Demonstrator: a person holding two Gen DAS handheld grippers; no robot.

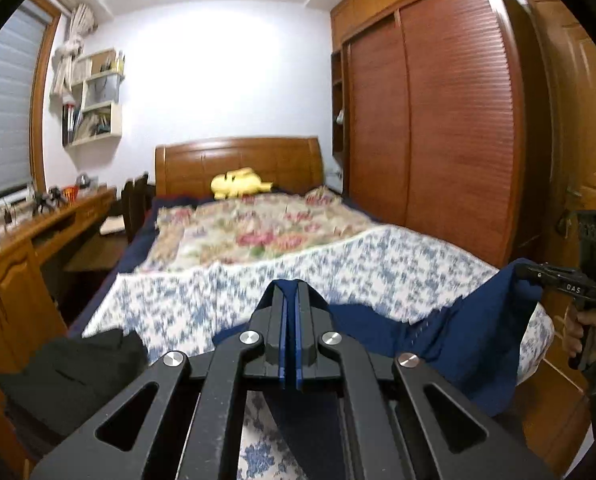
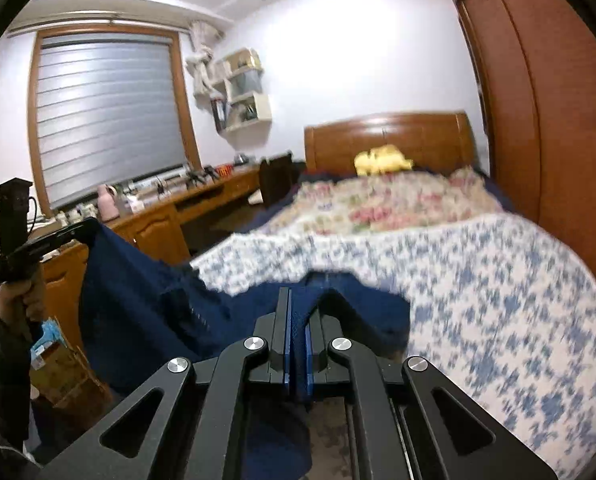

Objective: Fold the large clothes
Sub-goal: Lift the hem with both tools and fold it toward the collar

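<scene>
A dark navy garment [image 1: 465,332] hangs stretched between both grippers over the foot of the bed. My left gripper [image 1: 291,286] is shut on one edge of it; the cloth shows between the blue pads. My right gripper [image 2: 296,294] is shut on another edge of the garment [image 2: 138,292]. The right gripper also shows at the right of the left wrist view [image 1: 537,276], pinching the cloth. The left gripper shows at the left of the right wrist view [image 2: 86,228], holding the cloth up. The garment's lower part droops below both grippers.
The bed has a blue-and-white floral cover [image 1: 218,292] and a pink floral quilt [image 1: 258,228]. A yellow plush [image 1: 238,186] lies by the headboard. A black folded item [image 1: 78,372] lies at the bed's near left. A wooden desk [image 1: 30,236] stands left, a wardrobe [image 1: 437,120] right.
</scene>
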